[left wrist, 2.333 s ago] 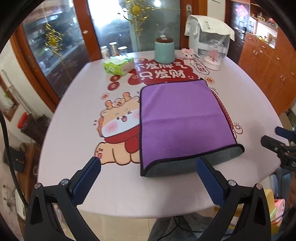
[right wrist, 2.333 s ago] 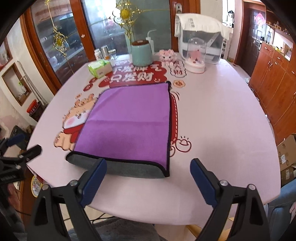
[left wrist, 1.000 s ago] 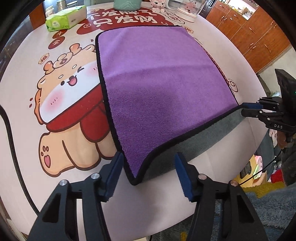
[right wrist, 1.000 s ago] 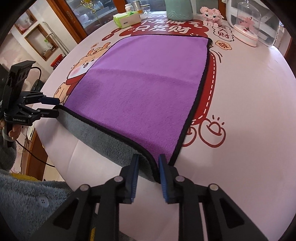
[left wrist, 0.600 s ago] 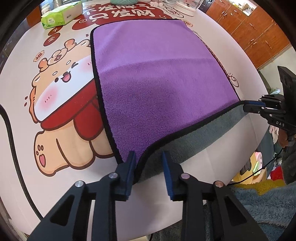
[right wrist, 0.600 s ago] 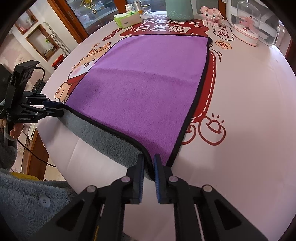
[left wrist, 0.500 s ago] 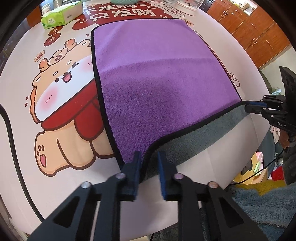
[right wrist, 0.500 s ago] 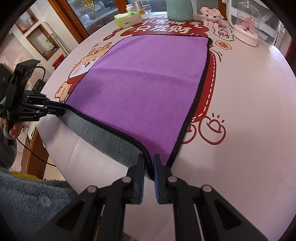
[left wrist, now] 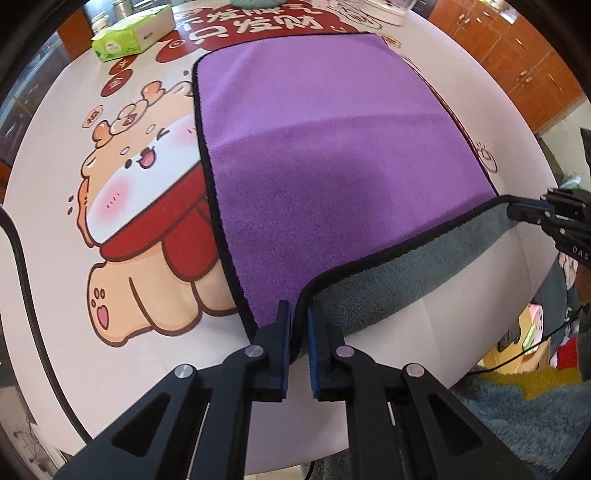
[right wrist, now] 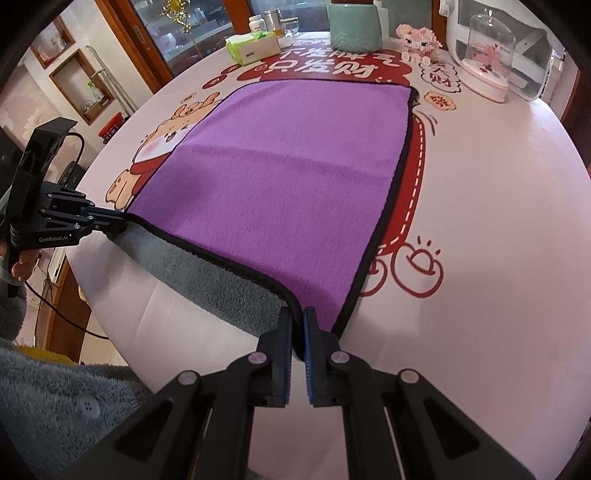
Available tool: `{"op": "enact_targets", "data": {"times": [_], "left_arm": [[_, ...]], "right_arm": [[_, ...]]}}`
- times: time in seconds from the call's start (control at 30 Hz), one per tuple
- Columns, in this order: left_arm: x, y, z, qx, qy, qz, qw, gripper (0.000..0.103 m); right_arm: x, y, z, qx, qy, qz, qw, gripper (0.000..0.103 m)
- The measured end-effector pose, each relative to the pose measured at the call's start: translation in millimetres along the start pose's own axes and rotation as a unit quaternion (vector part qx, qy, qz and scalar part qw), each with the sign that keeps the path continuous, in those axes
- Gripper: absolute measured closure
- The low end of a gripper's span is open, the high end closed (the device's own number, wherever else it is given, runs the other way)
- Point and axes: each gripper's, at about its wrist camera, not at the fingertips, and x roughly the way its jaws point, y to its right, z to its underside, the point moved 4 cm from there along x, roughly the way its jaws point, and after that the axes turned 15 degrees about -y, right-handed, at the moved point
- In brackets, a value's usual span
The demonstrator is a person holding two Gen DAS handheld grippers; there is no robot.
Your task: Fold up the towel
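Note:
A purple towel [left wrist: 332, 147] with a black hem and grey underside lies on the round table, also in the right wrist view [right wrist: 288, 177]. My left gripper [left wrist: 298, 314] is shut on its near left corner. My right gripper [right wrist: 297, 317] is shut on its near right corner. Both near corners are raised a little, so the grey underside [left wrist: 406, 273] shows along the near edge. Each gripper shows in the other's view: the right one [left wrist: 517, 210] and the left one [right wrist: 118, 221].
The table [right wrist: 498, 221] has a printed cartoon cloth. At its far side stand a green tissue pack [right wrist: 253, 46], a teal jar [right wrist: 354, 26], a pink toy [right wrist: 417, 37] and a glass dome [right wrist: 487, 70]. Wooden cabinets [left wrist: 535, 62] stand at the right.
Both grippers have come down from above the table edge to the towel's near corners and shut on them. The near edge is now raised slightly.

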Motion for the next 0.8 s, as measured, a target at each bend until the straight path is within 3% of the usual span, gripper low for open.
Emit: {"op": "enact_targets", "data": {"times": [0.3,0.8], "left_arm": [[-30,-14,-28,-0.037,0.045,0.01,0.9982,0.097],[-84,-41,-91,-0.065,0.118,-0.023,0.9906,0.098]], "right_arm": [[-21,9,-22,0.026,0.039,0.009,0.999,0.098],[-61,32,-102,0.077,0.108,0.042,0.99,0.098]]}}
